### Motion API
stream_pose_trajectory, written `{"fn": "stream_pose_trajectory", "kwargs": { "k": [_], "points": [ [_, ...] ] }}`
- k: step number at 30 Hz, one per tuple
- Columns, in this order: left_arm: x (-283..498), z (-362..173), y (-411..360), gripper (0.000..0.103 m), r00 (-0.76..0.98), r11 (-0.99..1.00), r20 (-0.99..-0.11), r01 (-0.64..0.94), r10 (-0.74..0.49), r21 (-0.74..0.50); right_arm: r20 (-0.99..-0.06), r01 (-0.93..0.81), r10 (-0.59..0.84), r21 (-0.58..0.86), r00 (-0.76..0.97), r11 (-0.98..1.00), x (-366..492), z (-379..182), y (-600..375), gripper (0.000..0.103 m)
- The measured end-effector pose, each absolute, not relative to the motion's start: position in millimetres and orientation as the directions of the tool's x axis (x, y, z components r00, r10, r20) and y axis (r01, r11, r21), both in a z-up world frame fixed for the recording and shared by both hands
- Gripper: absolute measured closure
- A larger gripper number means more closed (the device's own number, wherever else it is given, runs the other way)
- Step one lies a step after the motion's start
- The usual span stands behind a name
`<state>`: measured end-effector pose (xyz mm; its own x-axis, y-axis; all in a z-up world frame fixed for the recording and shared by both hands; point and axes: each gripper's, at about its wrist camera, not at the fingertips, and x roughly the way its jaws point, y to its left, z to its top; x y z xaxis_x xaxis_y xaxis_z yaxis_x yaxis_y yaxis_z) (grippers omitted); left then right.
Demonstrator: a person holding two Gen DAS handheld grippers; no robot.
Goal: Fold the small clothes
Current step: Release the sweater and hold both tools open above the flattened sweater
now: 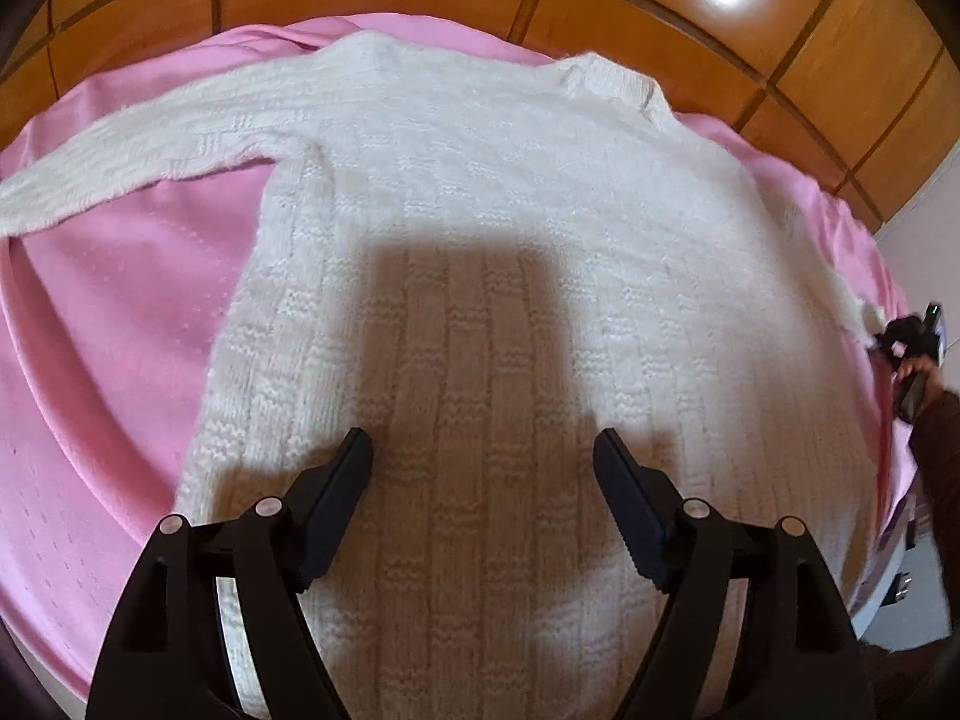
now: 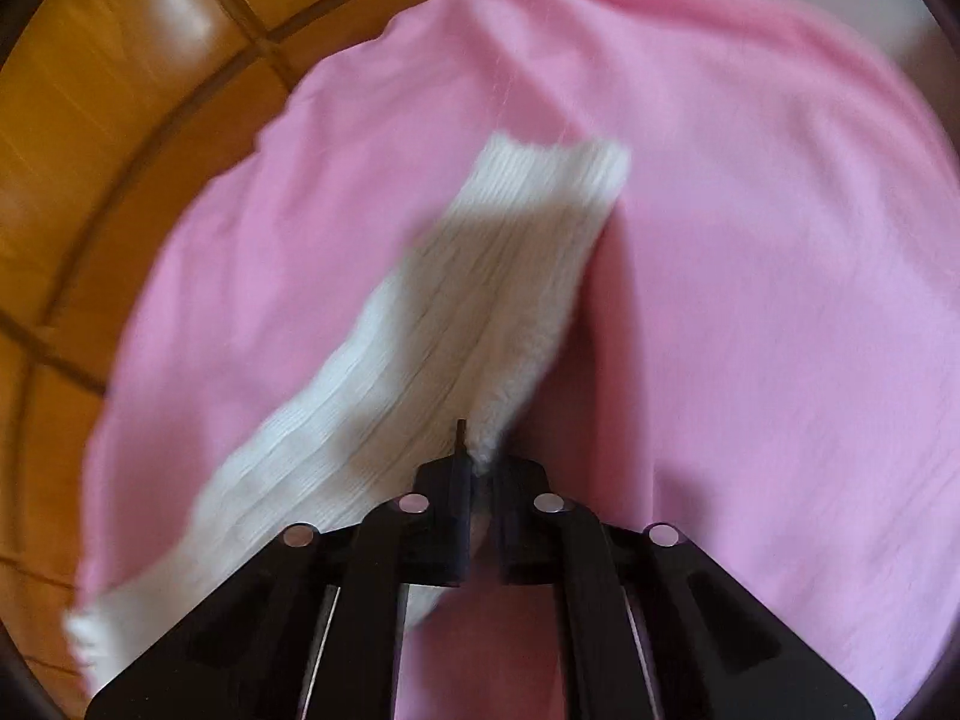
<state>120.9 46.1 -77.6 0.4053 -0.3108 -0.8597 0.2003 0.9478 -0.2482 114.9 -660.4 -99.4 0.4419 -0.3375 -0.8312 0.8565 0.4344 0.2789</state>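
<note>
A white knitted sweater (image 1: 480, 228) lies flat on a pink sheet (image 1: 108, 324), body spread out, one sleeve (image 1: 138, 144) stretched to the left. My left gripper (image 1: 483, 450) is open and empty, hovering above the sweater's lower body. In the right wrist view my right gripper (image 2: 480, 456) is shut on the edge of the other sleeve (image 2: 456, 312), whose ribbed cuff (image 2: 552, 174) points away from me. The right gripper also shows at the far right edge of the left wrist view (image 1: 912, 336), at the sleeve's end.
The pink sheet (image 2: 750, 276) covers a bed. A glossy wooden panelled headboard (image 1: 600, 6) runs behind it and shows in the right wrist view (image 2: 120, 90). A pale wall (image 1: 924, 240) is at the right. The bed's edge drops off at the lower right.
</note>
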Motion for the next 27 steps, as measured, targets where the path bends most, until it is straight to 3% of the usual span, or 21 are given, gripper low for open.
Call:
{"fn": "stream_pose_trajectory", "kwargs": {
  "k": [4, 10, 17, 23, 24, 25, 26, 27],
  "points": [
    [122.1, -76.0, 45.4, 0.025, 0.409, 0.947, -0.858, 0.211, -0.310, -0.242, -0.809, 0.864, -0.409, 0.224, 0.423, 0.451, 119.0, -74.4, -668.8, 0.099],
    [122.4, -66.6, 45.9, 0.025, 0.419, 0.929, -0.832, 0.237, -0.362, -0.285, -0.678, 0.647, -0.324, 0.293, 0.660, 0.705, 161.9, -4.8, -588.4, 0.099],
    [120.6, -52.7, 51.5, 0.025, 0.444, 0.899, -0.783, 0.265, -0.436, -0.350, -0.587, 0.191, 0.013, 0.285, 0.810, 0.939, 235.3, 41.9, -408.5, 0.099],
    [126.0, -43.7, 64.7, 0.025, 0.447, 0.867, -0.743, 0.254, -0.498, -0.428, -0.638, -0.162, 0.293, 0.256, 0.712, 0.953, 273.9, 23.2, -232.2, 0.097],
    [127.1, -43.1, 66.4, 0.025, 0.449, 0.866, -0.740, 0.249, -0.500, -0.434, -0.651, -0.213, 0.329, 0.253, 0.684, 0.944, 274.6, 18.3, -207.1, 0.081],
    [128.4, -42.8, 69.2, 0.025, 0.452, 0.864, -0.736, 0.243, -0.504, -0.442, -0.655, -0.249, 0.355, 0.254, 0.666, 0.935, 273.7, 15.3, -189.1, 0.043],
    [130.6, -42.8, 73.2, 0.025, 0.451, 0.859, -0.732, 0.234, -0.511, -0.455, -0.651, -0.258, 0.370, 0.265, 0.663, 0.929, 276.4, 13.1, -184.7, 0.028],
    [133.5, -42.8, 77.3, 0.025, 0.454, 0.855, -0.727, 0.223, -0.516, -0.467, -0.639, -0.257, 0.382, 0.283, 0.667, 0.924, 276.6, 12.4, -183.6, 0.024]
  ]
}}
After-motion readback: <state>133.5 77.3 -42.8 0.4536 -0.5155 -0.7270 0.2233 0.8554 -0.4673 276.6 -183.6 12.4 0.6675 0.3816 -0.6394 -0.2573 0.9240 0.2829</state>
